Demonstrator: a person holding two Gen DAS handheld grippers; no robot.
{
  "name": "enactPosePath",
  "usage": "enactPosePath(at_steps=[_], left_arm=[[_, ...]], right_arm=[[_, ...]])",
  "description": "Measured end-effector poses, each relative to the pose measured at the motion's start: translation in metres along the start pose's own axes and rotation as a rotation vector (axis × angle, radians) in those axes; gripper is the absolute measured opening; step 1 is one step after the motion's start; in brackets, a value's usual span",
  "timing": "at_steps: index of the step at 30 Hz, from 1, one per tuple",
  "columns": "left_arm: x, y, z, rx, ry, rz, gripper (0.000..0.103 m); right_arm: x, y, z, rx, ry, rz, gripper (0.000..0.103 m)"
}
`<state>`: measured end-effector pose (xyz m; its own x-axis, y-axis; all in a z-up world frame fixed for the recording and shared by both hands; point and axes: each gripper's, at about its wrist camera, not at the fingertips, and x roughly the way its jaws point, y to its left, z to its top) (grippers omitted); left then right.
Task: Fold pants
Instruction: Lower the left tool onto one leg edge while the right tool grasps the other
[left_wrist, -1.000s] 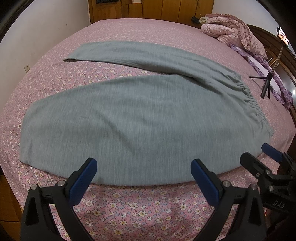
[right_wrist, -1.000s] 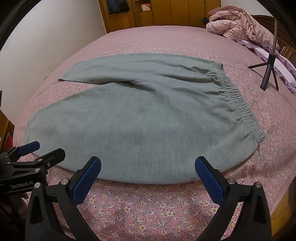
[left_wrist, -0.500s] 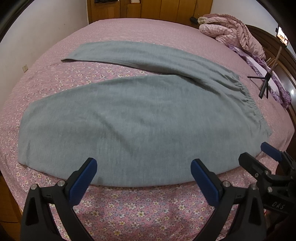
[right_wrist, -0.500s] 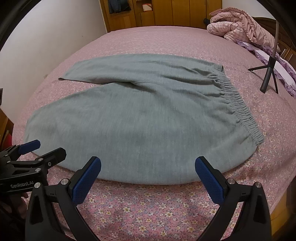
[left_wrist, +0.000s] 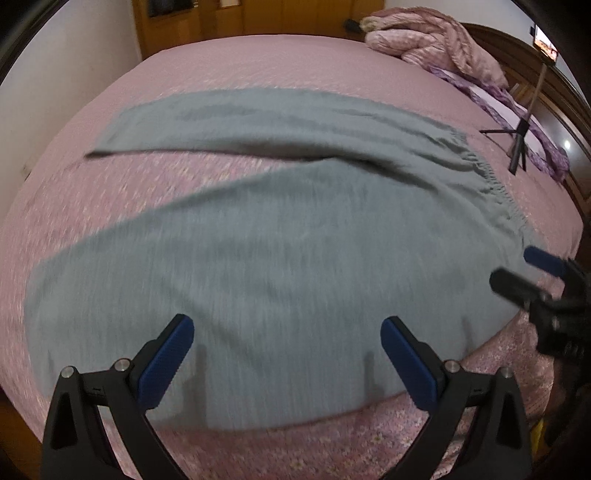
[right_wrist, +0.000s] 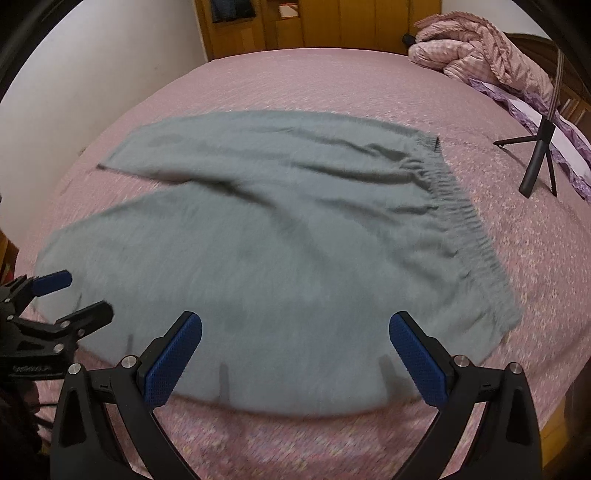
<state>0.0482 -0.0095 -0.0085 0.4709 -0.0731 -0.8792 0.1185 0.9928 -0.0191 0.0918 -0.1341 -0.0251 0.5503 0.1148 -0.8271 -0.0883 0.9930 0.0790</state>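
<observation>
Pink floral bedsheet (left_wrist: 295, 62) carries grey pants (left_wrist: 280, 251) spread flat, legs apart toward 9 o'clock, waistband (right_wrist: 469, 225) at 3 o'clock. No fold made yet. Left gripper (left_wrist: 284, 354) and right gripper (right_wrist: 295, 350) hover at 6 o'clock edge, jaws wide, empty.

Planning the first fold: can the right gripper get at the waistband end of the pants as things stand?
Probably yes. The right gripper is open over the near edge of the pants, and the waistband lies flat and uncovered to its right; the tripod stands well beyond.
</observation>
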Motion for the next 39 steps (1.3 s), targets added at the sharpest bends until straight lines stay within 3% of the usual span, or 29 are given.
enactPosePath(at_steps=[15,20,27,33,39], left_arm=[[0.023,0.037,0.129,0.078,-0.059,0.062,0.103],[0.055,0.037,0.176,0.129,0.023,-0.005,0.103],[0.094,0.030,0.221,0.224,0.076,0.017,0.103],[0.127,0.040,0.259,0.246,0.103,-0.011,0.103],[0.158,0.048,0.286,0.272,0.136,0.014,0.103]], right_arm=[[0.031,-0.056,0.093,0.035,-0.014,-0.030,0.103],[0.055,-0.066,0.130,0.051,0.004,-0.005,0.103],[0.092,-0.075,0.170,-0.041,0.051,-0.046,0.103],[0.116,-0.081,0.187,-0.074,0.090,-0.059,0.103],[0.135,-0.084,0.203,-0.128,0.100,-0.059,0.101]])
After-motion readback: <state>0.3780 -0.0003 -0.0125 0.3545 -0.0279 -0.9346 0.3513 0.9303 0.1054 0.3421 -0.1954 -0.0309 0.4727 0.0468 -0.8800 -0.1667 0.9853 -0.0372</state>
